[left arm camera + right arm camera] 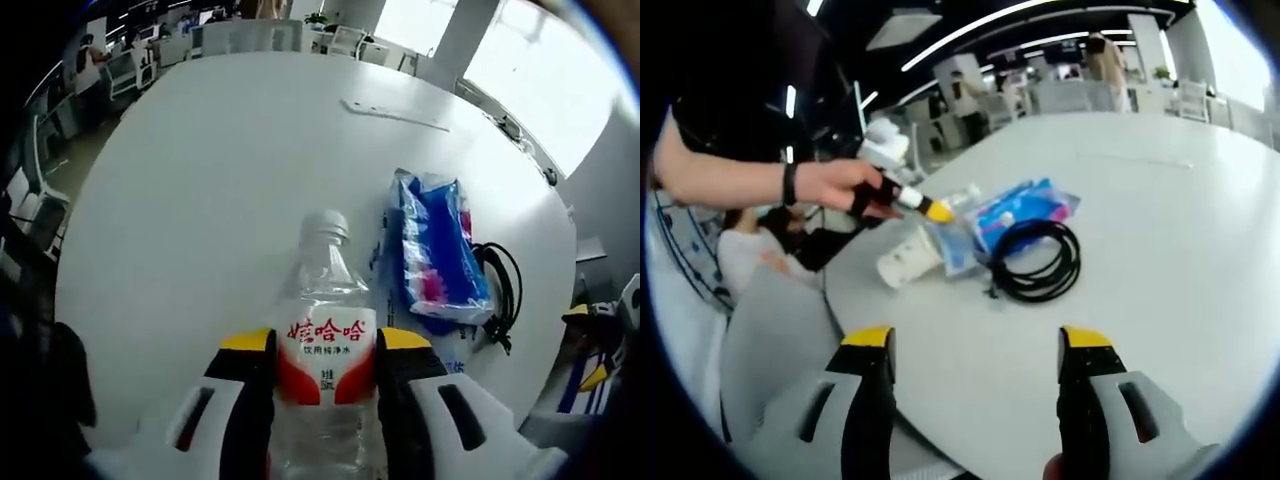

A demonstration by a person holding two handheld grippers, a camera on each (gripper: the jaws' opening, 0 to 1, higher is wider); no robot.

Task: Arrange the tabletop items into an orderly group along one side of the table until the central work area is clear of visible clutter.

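Clear bottle [325, 350] had a red-white label. Packet [436, 250] was blue with pink; cable [1037, 259] black. Surface [220, 180] was white.

Daylight from big windows [520, 70] blows out beyond the white surface [220, 180], which glares a bit. Fisheye bends the edges; ceiling strip lights [970, 35] glow, everything's slightly soft.

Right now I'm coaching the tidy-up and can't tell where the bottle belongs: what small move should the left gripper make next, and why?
Probably set the water bottle down beside the blue packet and black cable. The left gripper is shut on it, those items already cluster near the table edge, and the right gripper is open, holding nothing.
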